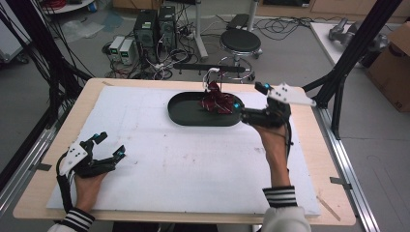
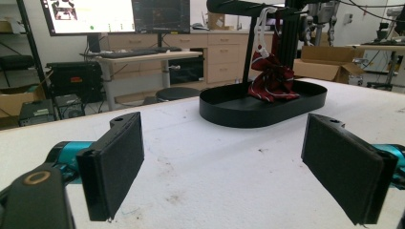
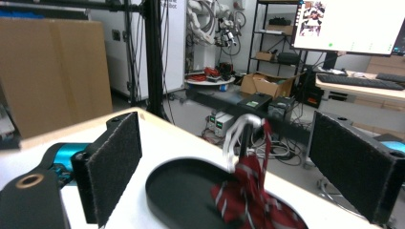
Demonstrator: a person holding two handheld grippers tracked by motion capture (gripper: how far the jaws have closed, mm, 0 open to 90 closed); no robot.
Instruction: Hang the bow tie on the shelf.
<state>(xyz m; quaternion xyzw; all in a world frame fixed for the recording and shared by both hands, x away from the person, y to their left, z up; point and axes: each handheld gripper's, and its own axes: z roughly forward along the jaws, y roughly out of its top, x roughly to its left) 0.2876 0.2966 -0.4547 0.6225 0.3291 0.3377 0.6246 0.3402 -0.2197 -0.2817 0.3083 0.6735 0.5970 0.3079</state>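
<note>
Your right gripper [image 1: 248, 102] – jaws wide, empty – sits just right of the crumpled dark-red striped cloth [image 1: 218, 102] in the black oval tray [image 1: 181, 112], far nearer than your open left gripper [image 1: 110, 146].

The high view looks forward and down from above the near edge of the table [image 1: 159, 164], taking in its whole top and the floor beyond the far edge. The left gripper view sits low near the near left corner, facing across the table to the black tray [image 2: 262, 107] some way off. The right gripper view sits close by the tray [image 3: 181, 191] near the far right edge, looking over it. All three views share the tray [image 1: 193, 113] and the red cloth [image 1: 217, 102] in it.
</note>
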